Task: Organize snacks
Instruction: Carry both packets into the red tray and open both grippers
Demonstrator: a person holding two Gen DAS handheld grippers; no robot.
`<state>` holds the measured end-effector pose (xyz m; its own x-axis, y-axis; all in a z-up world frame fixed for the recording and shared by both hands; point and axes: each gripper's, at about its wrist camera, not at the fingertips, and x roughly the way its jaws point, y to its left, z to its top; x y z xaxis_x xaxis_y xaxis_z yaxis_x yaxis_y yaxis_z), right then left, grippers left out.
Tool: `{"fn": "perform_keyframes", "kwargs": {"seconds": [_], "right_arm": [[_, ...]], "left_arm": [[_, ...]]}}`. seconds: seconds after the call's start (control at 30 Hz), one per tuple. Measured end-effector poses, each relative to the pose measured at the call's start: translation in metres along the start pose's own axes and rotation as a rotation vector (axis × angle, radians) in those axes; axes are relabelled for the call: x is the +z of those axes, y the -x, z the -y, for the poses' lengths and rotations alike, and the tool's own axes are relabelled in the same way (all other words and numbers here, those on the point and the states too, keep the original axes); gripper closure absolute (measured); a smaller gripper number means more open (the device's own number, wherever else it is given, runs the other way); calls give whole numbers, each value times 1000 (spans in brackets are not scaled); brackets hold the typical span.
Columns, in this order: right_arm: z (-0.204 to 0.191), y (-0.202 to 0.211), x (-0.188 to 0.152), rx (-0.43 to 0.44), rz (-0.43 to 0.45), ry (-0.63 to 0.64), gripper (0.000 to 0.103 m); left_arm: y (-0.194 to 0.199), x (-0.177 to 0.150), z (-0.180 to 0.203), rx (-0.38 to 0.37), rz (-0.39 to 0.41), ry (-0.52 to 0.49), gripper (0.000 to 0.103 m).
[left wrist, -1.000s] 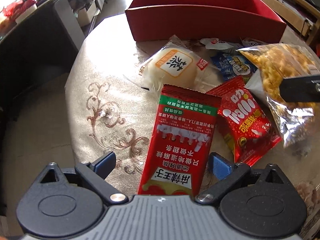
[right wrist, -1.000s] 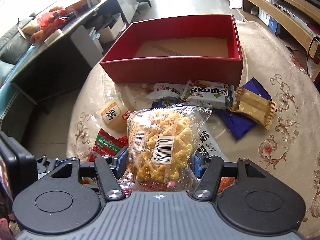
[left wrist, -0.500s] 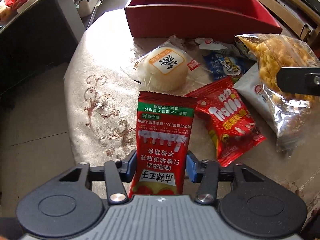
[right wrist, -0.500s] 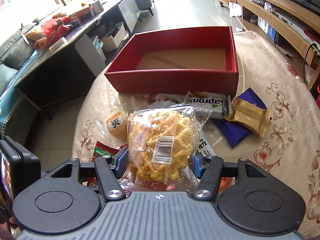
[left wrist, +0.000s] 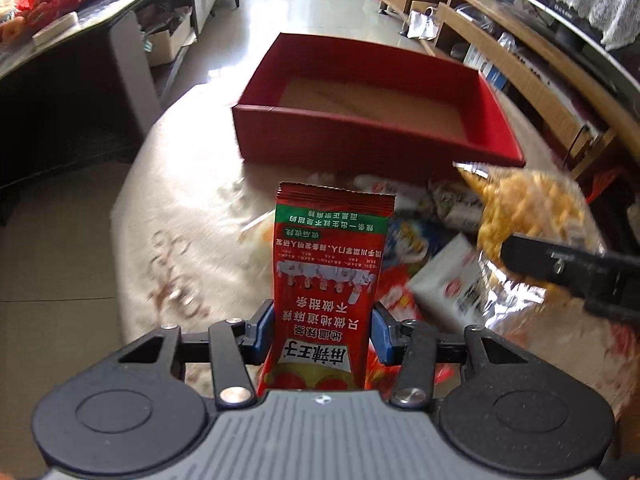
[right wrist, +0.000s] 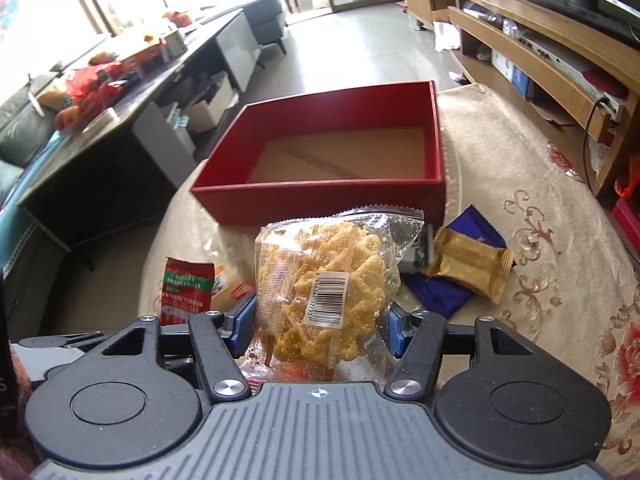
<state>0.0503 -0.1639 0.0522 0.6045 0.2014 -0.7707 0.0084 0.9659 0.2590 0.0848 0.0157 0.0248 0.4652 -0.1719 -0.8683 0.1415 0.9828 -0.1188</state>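
You've got the red box (right wrist: pixel 320 196) sitting open and bare inside at the far side of the desk (right wrist: pixel 540 280), so aim both loads over its near wall, not at it. Your right hand-held gripper (right wrist: pixel 320 322) is clenched on the clear bag of yellow crisps (right wrist: pixel 324 280), held clear above the pile; it's bulky and crackly, so lower it flat onto the cardboard floor before letting go. Your left hand-held gripper (left wrist: pixel 322 330) grips the red spicy-strip packet (left wrist: pixel 330 280) low near its bottom end, upright; it's floppy, keep it clamped till it's inside. Leftovers like the gold packet (right wrist: pixel 468 266) and blue wrapper (right wrist: pixel 436 296) stay on the desk near the box, next picks
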Motion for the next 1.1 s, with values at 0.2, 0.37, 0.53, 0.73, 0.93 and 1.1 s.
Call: {"fn": "perform_keyframes", "kwargs": {"seconds": [0.2, 0.37, 0.53, 0.73, 0.93, 1.1], "right_arm": [[4, -14, 21, -17, 9, -29, 35], [7, -24, 42, -39, 30, -36, 35], [10, -36, 64, -62, 52, -43, 35], [14, -54, 88, -86, 67, -34, 36], [18, -78, 108, -89, 70, -21, 36], [18, -99, 117, -86, 58, -7, 36]], "left_arm": [[-10, 35, 9, -43, 25, 3, 59], [-16, 71, 15, -48, 62, 7, 59], [-22, 104, 23, -41, 106, 1, 59], [-42, 138, 27, -21, 132, 7, 59], [-64, 162, 29, 3, 149, 9, 59], [-84, 171, 26, 27, 131, 20, 59]]}}
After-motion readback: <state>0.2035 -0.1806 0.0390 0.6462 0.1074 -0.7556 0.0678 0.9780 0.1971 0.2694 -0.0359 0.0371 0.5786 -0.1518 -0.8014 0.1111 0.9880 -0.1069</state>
